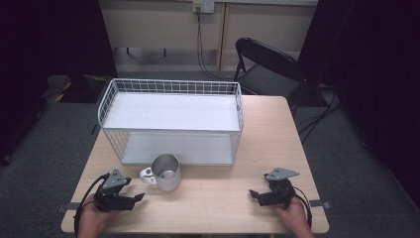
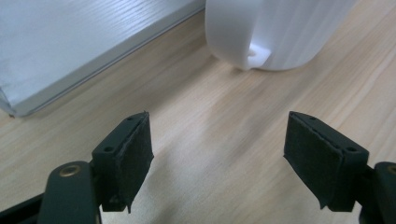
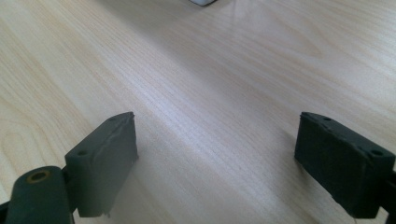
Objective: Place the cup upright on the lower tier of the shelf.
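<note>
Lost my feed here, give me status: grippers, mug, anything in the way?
Left gripper open, empty, near mug. Right gripper open, empty, farther off. Mug upright on table before wire rack. Path clear.

I cannot read any words, numbers or signs here. The mug (image 1: 166, 172) near the front edge of my bench (image 1: 223, 208) has no writing I can see. The wire shelf (image 1: 171, 119) by the far edge has no label. My tongs are plain black, with no name on them.
</note>
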{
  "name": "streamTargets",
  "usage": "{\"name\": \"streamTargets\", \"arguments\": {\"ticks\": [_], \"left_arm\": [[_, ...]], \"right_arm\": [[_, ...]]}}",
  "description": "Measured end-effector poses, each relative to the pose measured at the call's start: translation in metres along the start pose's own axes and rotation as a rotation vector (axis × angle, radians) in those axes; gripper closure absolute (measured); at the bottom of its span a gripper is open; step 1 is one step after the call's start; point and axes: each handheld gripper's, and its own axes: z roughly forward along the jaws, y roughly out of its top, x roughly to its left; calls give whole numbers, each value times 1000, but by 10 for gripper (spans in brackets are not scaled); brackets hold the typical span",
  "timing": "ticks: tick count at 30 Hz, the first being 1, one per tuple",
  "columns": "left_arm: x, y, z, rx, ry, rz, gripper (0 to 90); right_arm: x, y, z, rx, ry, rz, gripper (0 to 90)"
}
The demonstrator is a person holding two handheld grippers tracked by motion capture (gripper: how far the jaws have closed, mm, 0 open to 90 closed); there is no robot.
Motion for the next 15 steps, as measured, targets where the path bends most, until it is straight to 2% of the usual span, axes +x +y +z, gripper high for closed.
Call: {"name": "streamTargets", "arguments": {"ticks": [8,15], "left_arm": [[3,10,-6,-43,-17,10,247],[2,22,-3,-71,-26,23,259]], "right_arm": [[0,0,0,0,0,0,121],[0,0,0,0,0,0,121]]}}
